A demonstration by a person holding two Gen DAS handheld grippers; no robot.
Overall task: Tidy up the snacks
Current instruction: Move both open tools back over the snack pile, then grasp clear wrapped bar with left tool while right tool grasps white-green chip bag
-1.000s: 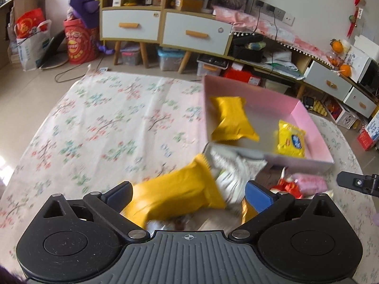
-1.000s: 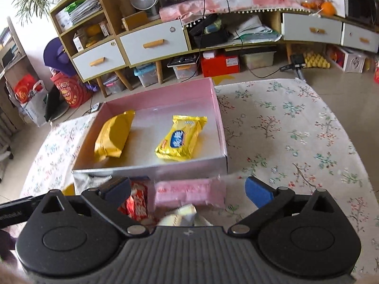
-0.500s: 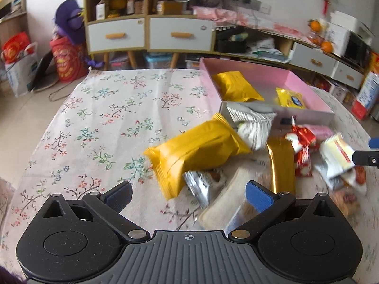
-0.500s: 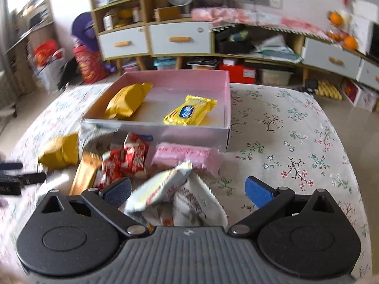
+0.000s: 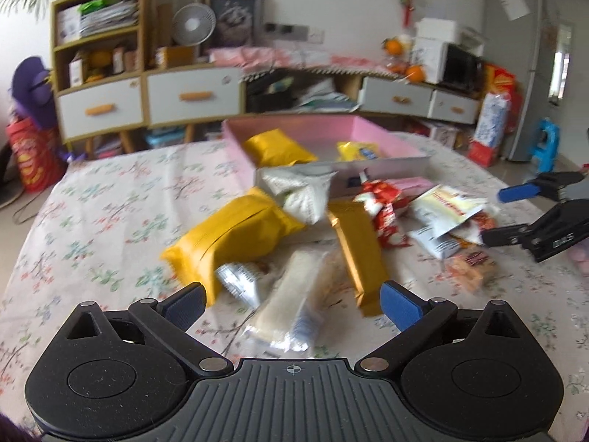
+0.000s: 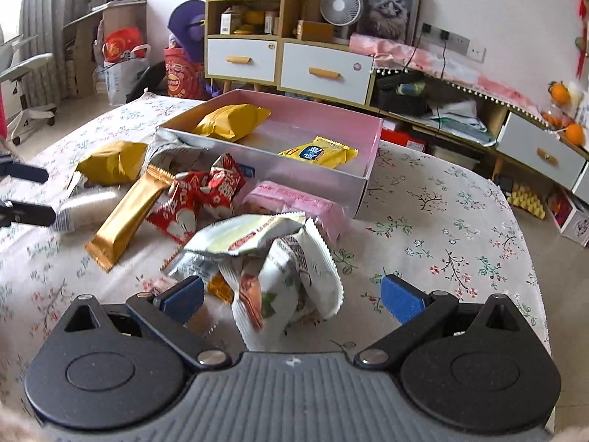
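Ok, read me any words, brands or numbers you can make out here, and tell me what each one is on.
No text here is clear enough to quote.
Right gripper body: short white lettering, upside down and blurred.
Yellow packet in the pink box: blue label, print too small.
Red packets: white characters, blurred.
White wrappers: red band of print, unreadable.
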